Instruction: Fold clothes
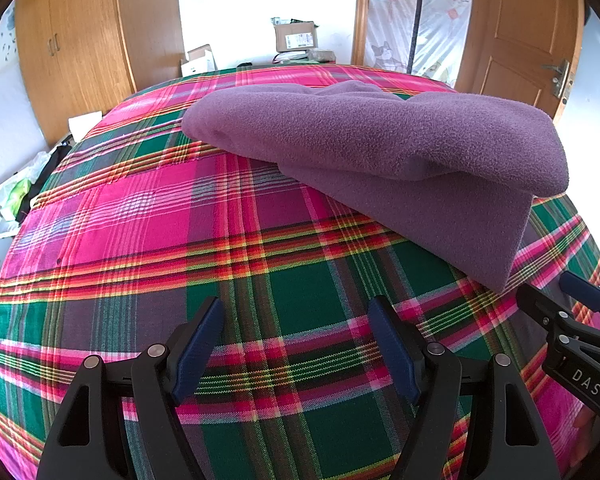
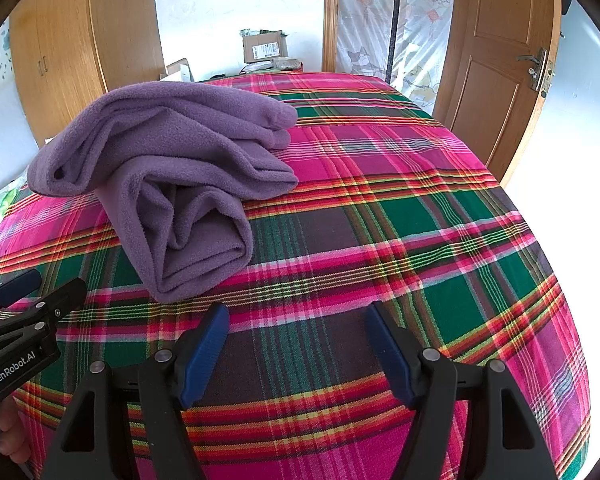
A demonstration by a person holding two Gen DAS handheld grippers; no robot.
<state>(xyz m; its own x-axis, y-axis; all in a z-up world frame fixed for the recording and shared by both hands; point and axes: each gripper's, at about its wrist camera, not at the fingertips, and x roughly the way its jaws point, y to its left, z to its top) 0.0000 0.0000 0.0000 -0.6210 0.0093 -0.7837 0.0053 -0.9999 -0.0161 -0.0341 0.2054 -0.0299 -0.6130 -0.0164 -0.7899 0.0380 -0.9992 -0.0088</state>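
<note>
The far end of the pink-and-green plaid bedspread [image 2: 400, 240] drops out of sight behind the curve of the bed, and the floor clutter at the left edge of the left wrist view is too small to identify. A brown cardboard box with a white label [image 1: 295, 35] sits beyond the bed; its top flaps stand open but its contents cannot be made out. The purple fleece garment [image 2: 172, 168] lies on the bedspread, loosely folded into several thick layers, with a rolled end facing the grippers. The left gripper [image 1: 296, 344] and right gripper [image 2: 298, 350] both hover above the plaid, blue-padded jaws spread wide with nothing between them, near the fleece but apart from it.
</note>
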